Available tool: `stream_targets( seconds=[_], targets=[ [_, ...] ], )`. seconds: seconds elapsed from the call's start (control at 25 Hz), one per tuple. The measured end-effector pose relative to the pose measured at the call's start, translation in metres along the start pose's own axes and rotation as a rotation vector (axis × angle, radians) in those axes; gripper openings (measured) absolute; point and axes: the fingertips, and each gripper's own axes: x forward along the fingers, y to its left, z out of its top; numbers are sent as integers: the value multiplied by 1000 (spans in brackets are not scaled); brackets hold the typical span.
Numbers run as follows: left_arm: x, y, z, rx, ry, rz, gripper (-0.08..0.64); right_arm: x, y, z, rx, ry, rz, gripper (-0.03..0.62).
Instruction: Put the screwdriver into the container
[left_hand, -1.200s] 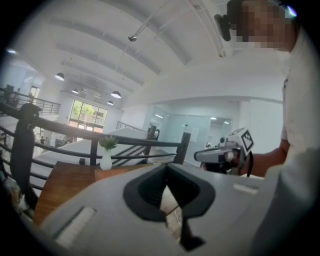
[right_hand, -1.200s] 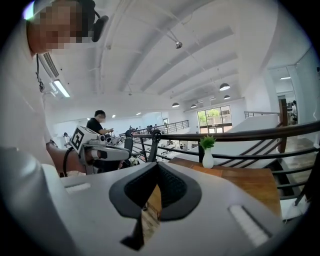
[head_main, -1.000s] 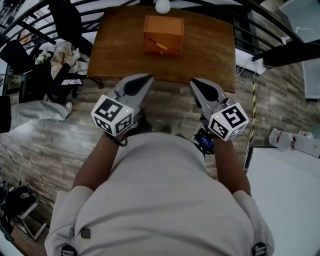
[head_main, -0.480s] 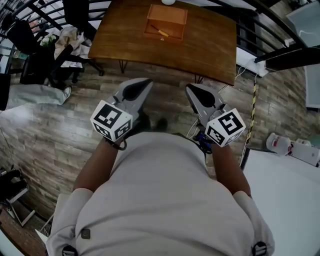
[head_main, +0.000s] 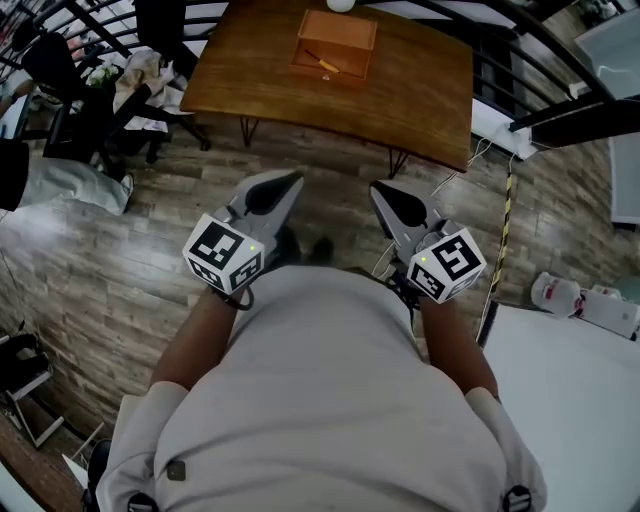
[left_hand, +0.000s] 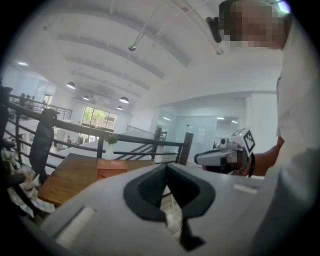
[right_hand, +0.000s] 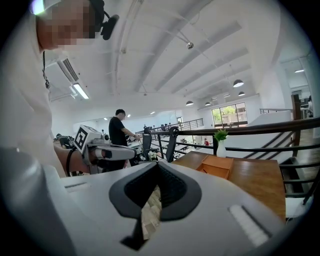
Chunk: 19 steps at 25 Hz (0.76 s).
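Observation:
An orange open box (head_main: 335, 42) sits at the far side of the wooden table (head_main: 410, 85). A slim screwdriver with a yellow handle (head_main: 322, 63) lies inside it. Both grippers hang over the plank floor, well short of the table and close to the person's chest. My left gripper (head_main: 295, 178) and my right gripper (head_main: 378, 188) have their tips together with nothing between them. The left gripper view shows the shut left gripper (left_hand: 166, 166), the box (left_hand: 111, 167) beyond and the right gripper (left_hand: 225, 156) alongside. The right gripper view shows the right gripper (right_hand: 157, 164) and the box (right_hand: 217, 166).
A black railing (head_main: 560, 75) runs behind the table. Dark chairs with draped cloth (head_main: 130, 80) stand at the left. A white tabletop (head_main: 570, 400) fills the lower right, with a bottle (head_main: 555, 293) beside it. A potted plant (right_hand: 220, 145) stands behind the box.
The table and box have slid up and away in the head view as the person stepped back. Both grippers stay shut near the chest.

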Motion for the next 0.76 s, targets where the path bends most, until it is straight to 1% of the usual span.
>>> stream_targets(
  seconds=[0.2,0.4,0.76],
  targets=[
    [3,-2,-3,1,-2,-7,3,-5,2,0,-5,-10,-9,8],
    [12,-7,0,6,1,-27,3,-15,-7,1,7,-13,-38,8],
    [21,0,-1,3,13,-47,3,-9,-16,5,16,-18,-53,8]
  ],
)
